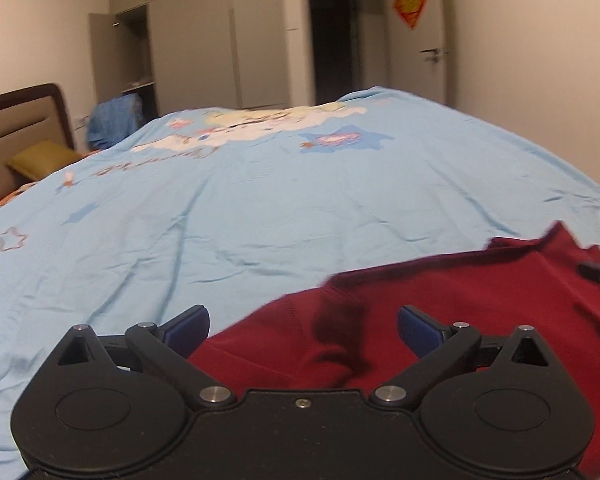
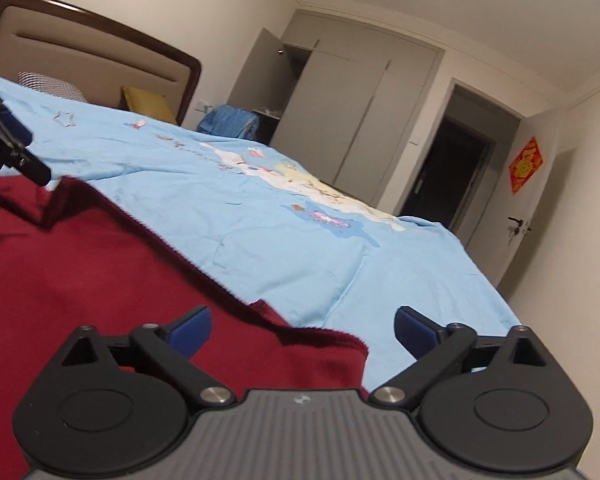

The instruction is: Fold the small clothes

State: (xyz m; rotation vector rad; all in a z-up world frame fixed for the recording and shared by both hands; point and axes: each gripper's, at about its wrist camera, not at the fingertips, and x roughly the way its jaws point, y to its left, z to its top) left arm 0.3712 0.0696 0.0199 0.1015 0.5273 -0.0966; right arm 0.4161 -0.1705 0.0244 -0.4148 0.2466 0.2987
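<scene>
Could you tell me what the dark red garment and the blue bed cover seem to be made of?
The dark red garment looks like a soft, matte knit or fleece: its edge is fuzzy and it drapes in thick folds. The blue bed cover looks like thin, smooth woven cotton, matte, with fine creases and printed cartoon figures. Neither fibre can be confirmed by sight.

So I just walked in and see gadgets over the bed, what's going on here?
A person is working with two handheld grippers over a dark red garment spread on a bed with a light blue cartoon-print cover. Both the left gripper and the right gripper have their jaws wide open, holding nothing. The left one points at the garment's body, the right one at a corner of its edge. The garment lies rumpled and no tidy fold is visible yet.
</scene>
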